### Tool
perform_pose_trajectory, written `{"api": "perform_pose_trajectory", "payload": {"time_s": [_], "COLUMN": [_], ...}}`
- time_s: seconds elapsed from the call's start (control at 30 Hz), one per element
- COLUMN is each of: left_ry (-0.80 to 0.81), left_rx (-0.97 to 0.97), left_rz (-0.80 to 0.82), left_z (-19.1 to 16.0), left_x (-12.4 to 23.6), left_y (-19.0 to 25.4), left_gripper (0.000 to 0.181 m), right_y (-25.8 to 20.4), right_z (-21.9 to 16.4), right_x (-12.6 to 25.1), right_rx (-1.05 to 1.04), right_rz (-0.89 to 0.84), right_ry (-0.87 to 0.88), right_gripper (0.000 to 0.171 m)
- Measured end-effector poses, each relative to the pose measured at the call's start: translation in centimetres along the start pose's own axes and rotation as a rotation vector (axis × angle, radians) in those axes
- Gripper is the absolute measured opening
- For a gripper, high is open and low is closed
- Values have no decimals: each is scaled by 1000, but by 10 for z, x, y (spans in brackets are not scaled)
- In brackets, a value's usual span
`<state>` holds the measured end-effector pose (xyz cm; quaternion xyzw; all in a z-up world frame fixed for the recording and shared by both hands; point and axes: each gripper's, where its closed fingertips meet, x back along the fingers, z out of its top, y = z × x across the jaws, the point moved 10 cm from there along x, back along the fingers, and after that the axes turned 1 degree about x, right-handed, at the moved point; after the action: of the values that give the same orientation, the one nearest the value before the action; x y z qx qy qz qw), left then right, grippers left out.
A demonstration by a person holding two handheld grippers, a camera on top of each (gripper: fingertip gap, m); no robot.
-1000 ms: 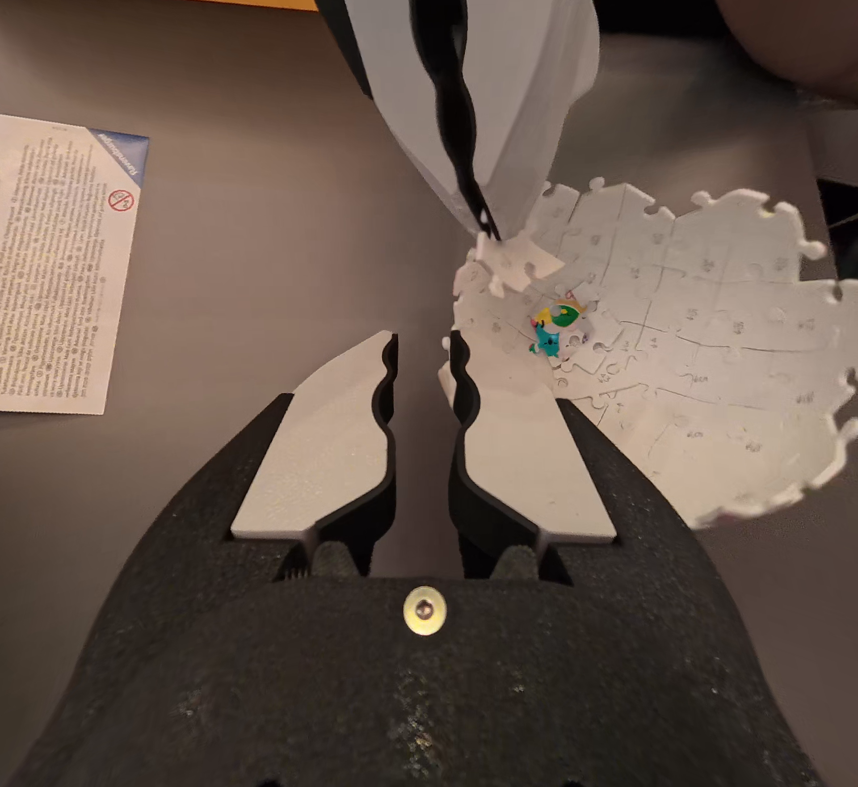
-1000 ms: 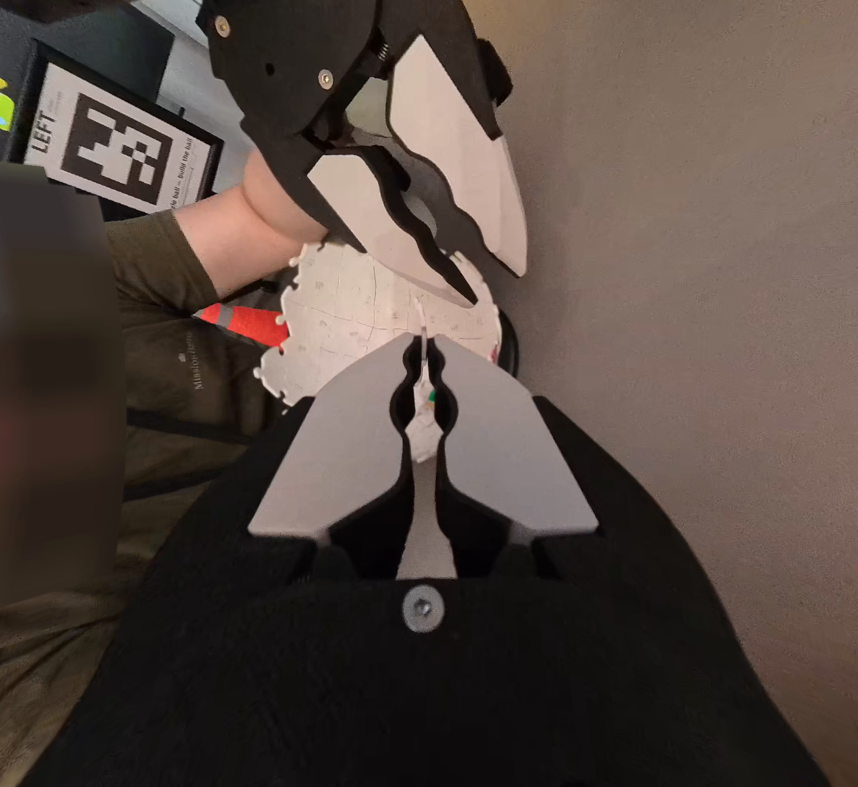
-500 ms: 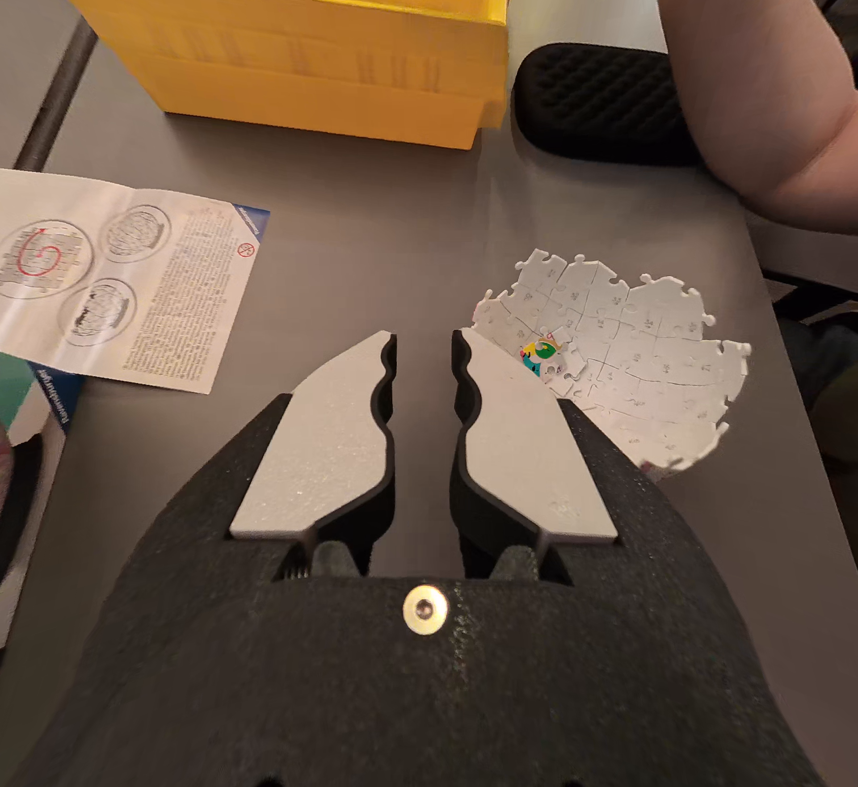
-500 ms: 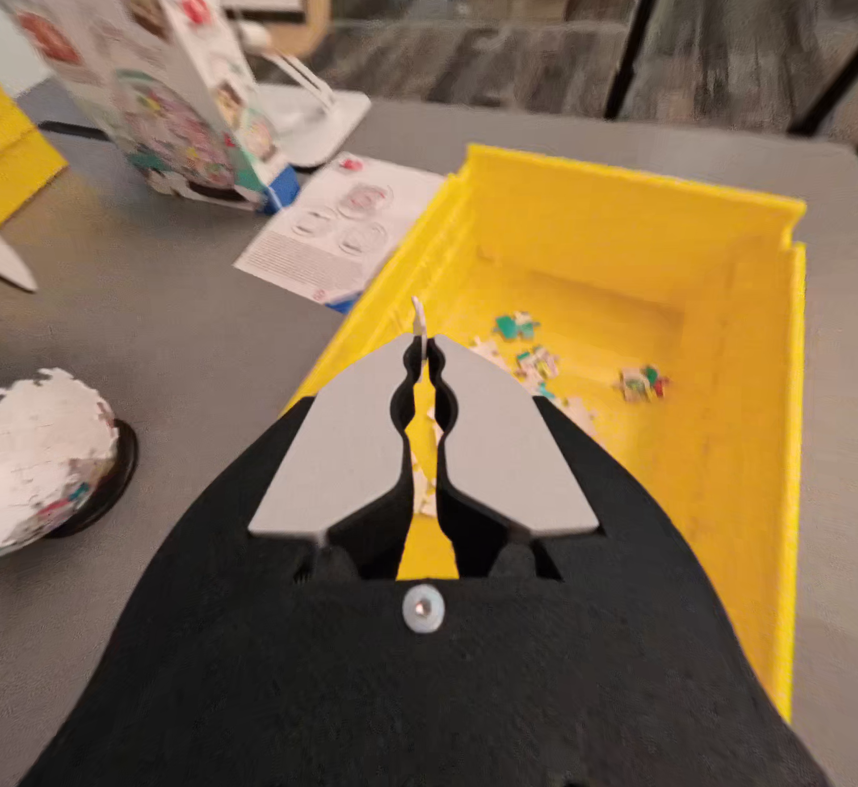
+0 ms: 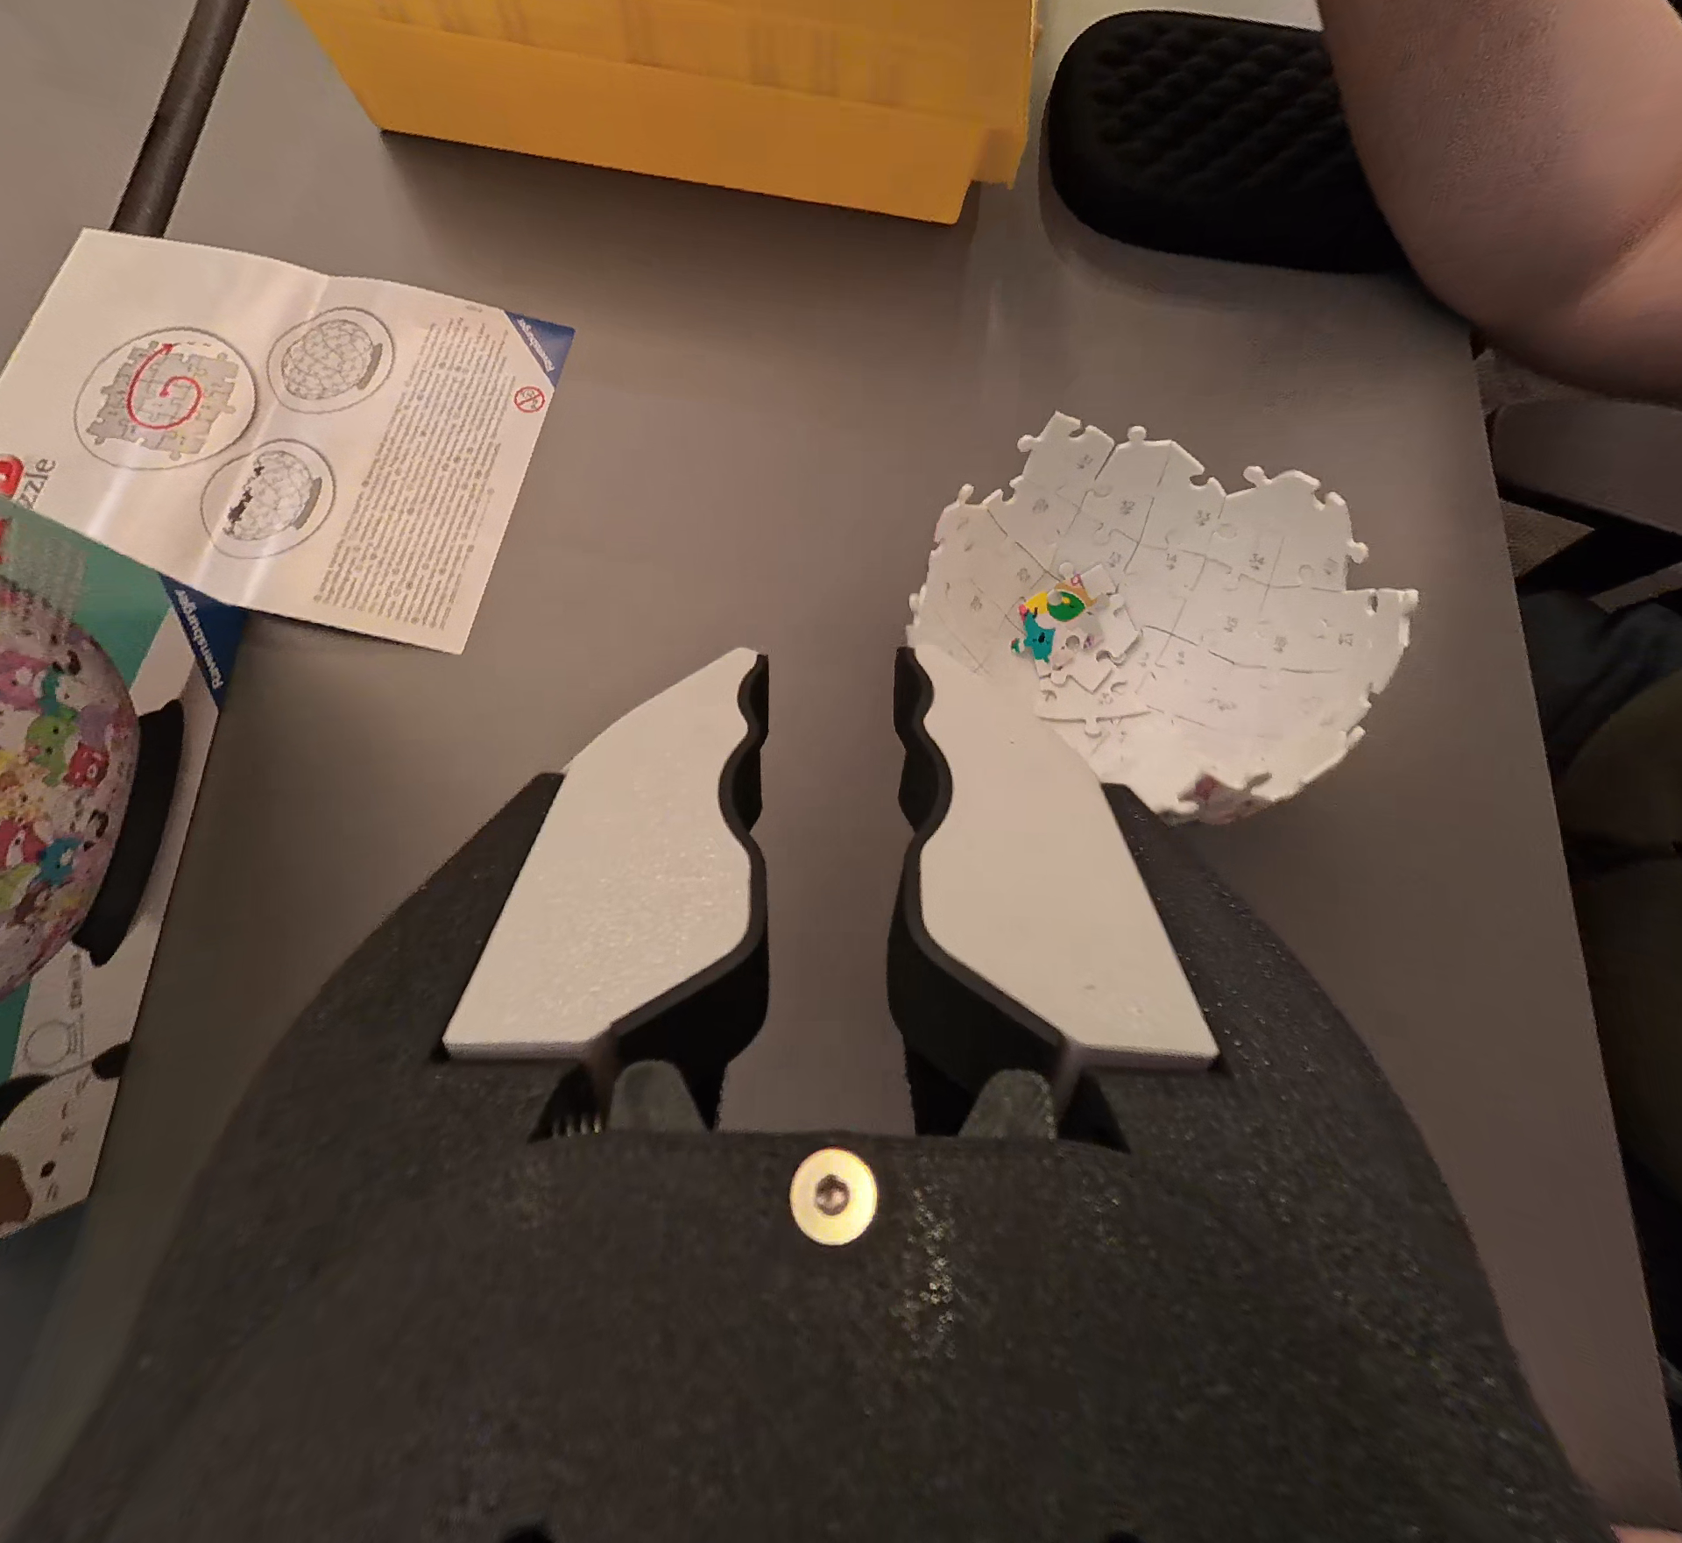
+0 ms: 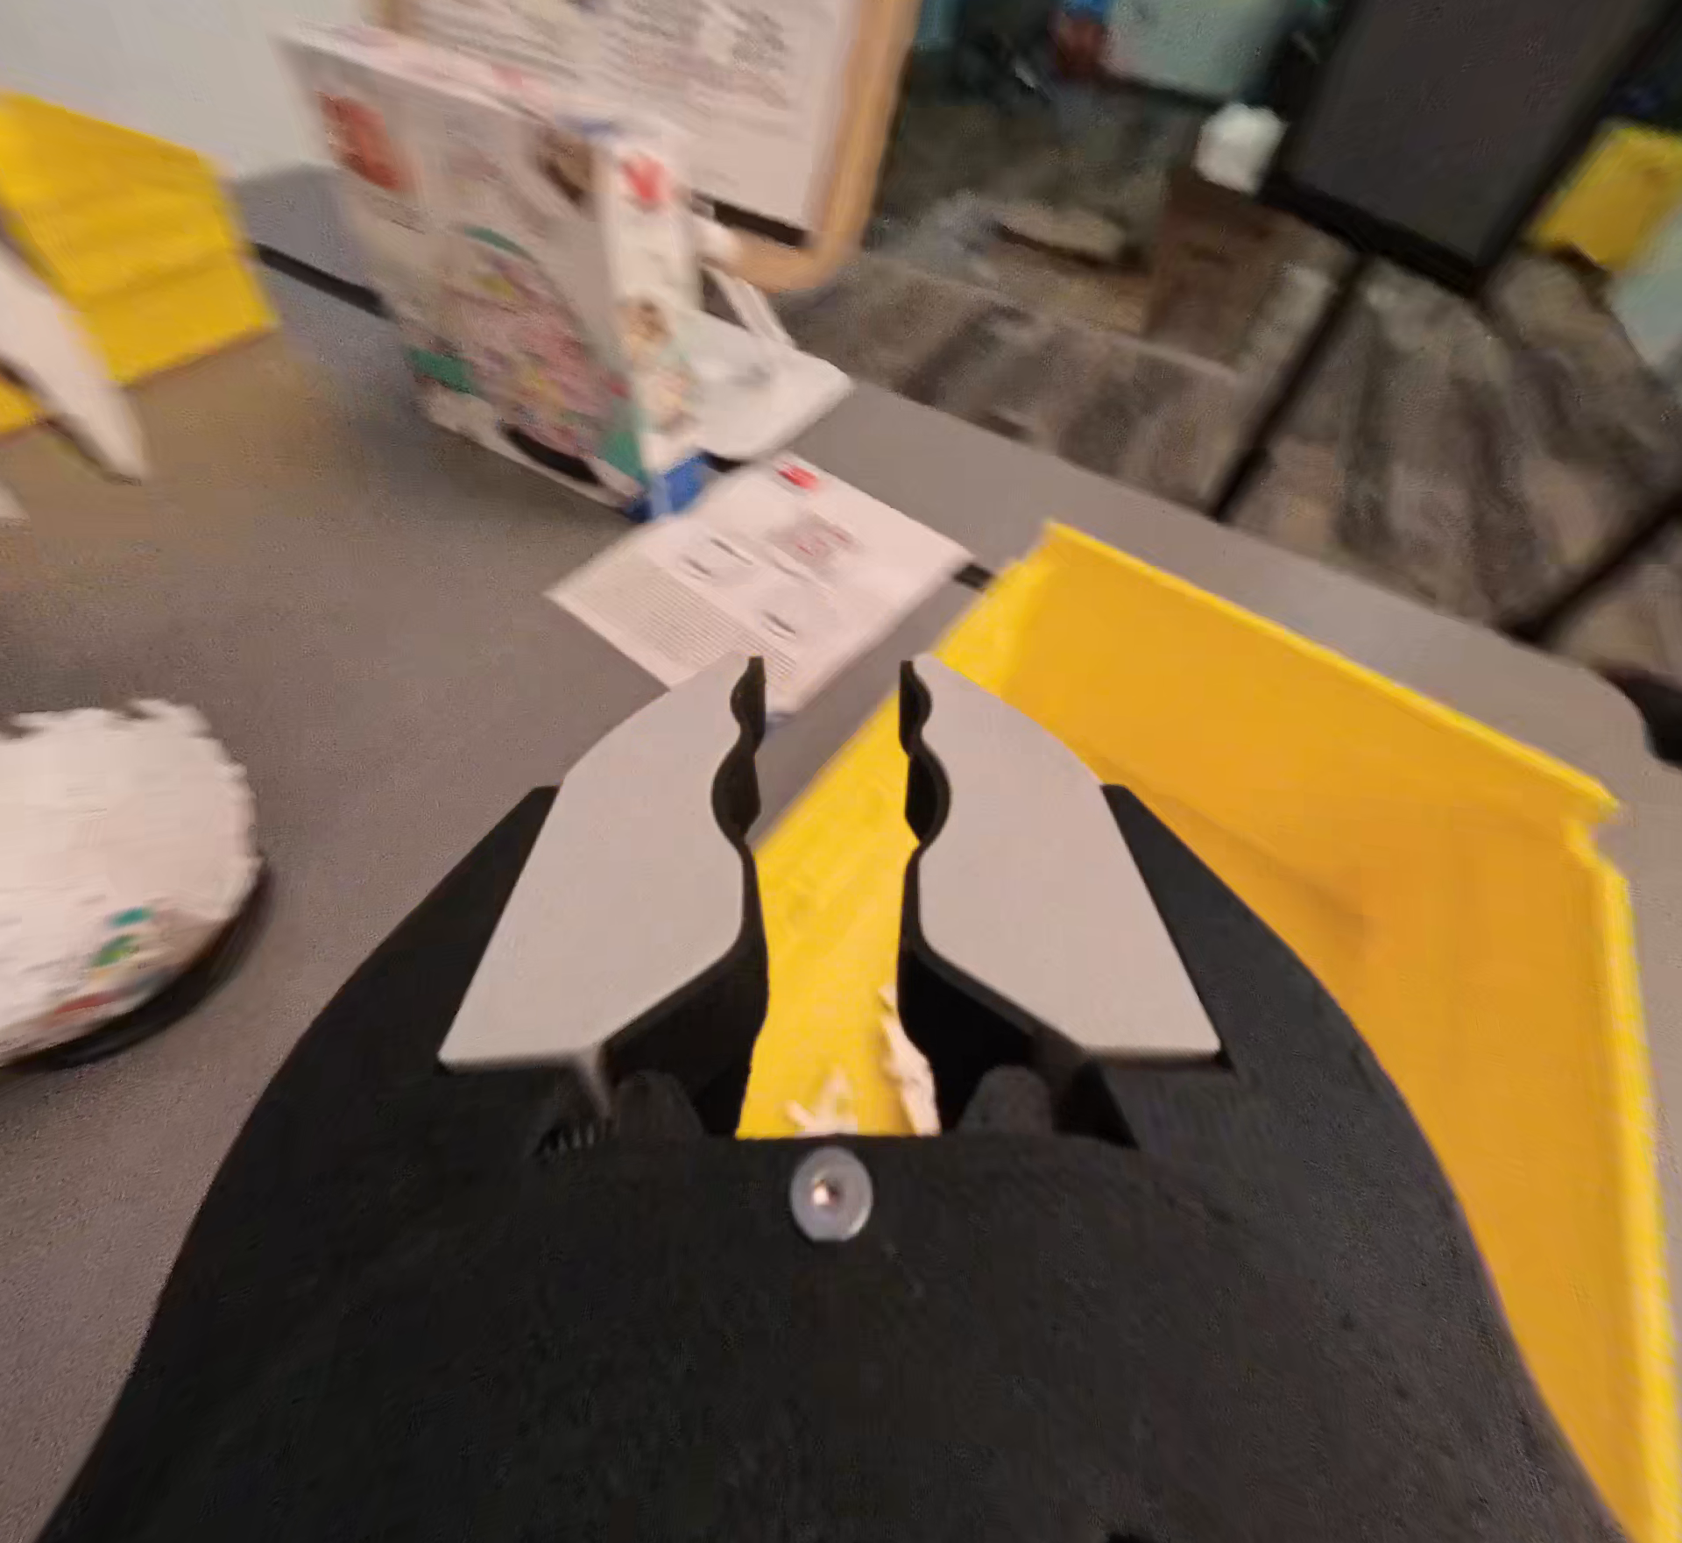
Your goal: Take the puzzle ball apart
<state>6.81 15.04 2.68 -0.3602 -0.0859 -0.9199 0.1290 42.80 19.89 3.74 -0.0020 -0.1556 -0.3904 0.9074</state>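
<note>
Over the yellow bin (image 6: 1274, 771) the right gripper (image 6: 826, 675) gapes empty; left gripper (image 5: 830, 666) spread beside the half puzzle ball (image 5: 1256, 625)

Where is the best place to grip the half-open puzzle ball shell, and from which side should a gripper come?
Grip the jagged upper rim of the puzzle ball shell, coming from above. It sits like an open bowl, so a single protruding edge piece fits between two fingers, one inside and one outside the thin wall. The open left gripper is nearest, probably the easier choice.

puzzle ball (image 5: 1174, 616) right of leaflet (image 5: 273, 434) | bin (image 5: 683, 43) behind both | box (image 5: 73, 771) probably leftmost
</note>
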Motion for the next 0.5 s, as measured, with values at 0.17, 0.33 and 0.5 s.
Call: {"api": "perform_pose_trajectory", "payload": {"time_s": [0.17, 0.33, 0.5], "left_ry": [28, 4, 25], "left_rx": [76, 90, 103], "left_rz": [-13, 27, -8], "left_z": [-12, -38, -46], "left_x": [14, 8, -7], "left_y": [5, 19, 20], "left_gripper": [26, 26, 27], "right_y": [-120, -158, -163], "right_z": [20, 6, -14], "right_x": [-43, -103, -125], "right_rx": [229, 280, 347], "right_rz": [716, 903, 1008], "right_ry": [111, -138, -352], "right_gripper": [19, 16, 20]}}
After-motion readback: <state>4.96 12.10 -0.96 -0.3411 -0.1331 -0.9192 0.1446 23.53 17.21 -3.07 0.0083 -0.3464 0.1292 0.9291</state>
